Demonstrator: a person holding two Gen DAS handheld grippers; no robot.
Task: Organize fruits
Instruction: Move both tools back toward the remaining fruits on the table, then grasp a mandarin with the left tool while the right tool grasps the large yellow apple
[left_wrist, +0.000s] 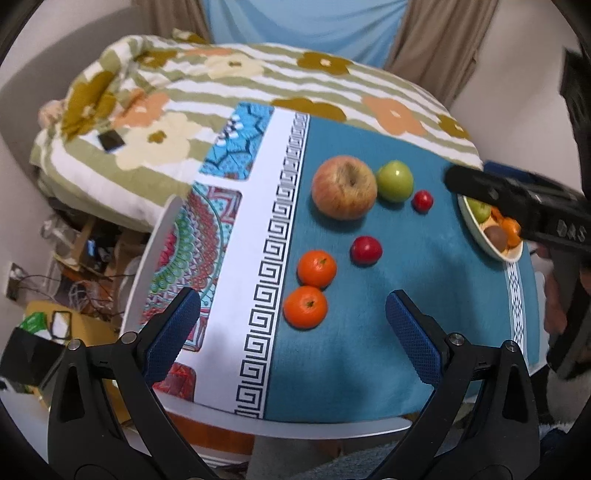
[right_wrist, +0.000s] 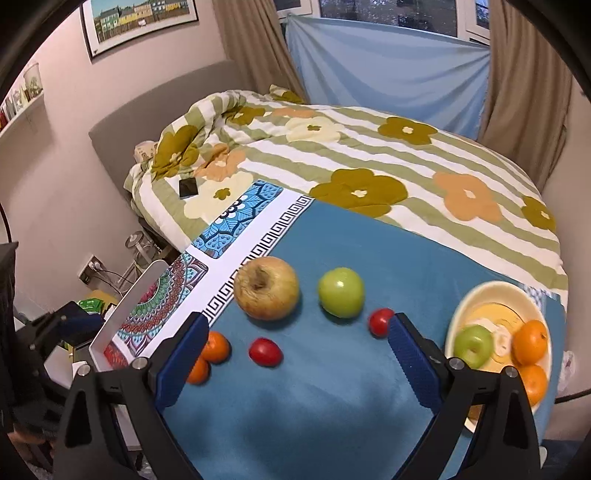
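On the blue tablecloth (left_wrist: 388, 314) lie a large reddish apple (left_wrist: 344, 192) (right_wrist: 266, 288), a green apple (left_wrist: 394, 181) (right_wrist: 341, 292), two small red fruits (left_wrist: 366, 250) (left_wrist: 422, 200) (right_wrist: 265, 351) (right_wrist: 380, 321) and two oranges (left_wrist: 317, 268) (left_wrist: 306, 307) (right_wrist: 216, 346). A cream bowl (right_wrist: 480, 291) (left_wrist: 491, 245) at the right holds a green apple (right_wrist: 473, 345) and oranges (right_wrist: 530, 341). My left gripper (left_wrist: 291, 321) is open and empty above the near oranges. My right gripper (right_wrist: 295, 354) is open and empty over the cloth; it shows in the left wrist view (left_wrist: 517, 206) above the bowl.
A bed with a flowered striped duvet (right_wrist: 369, 166) lies right behind the table, with a phone (right_wrist: 188, 187) on it. The table's white raised edge (right_wrist: 129, 295) is at the left, with clutter and cables on the floor (left_wrist: 74, 266) beyond it.
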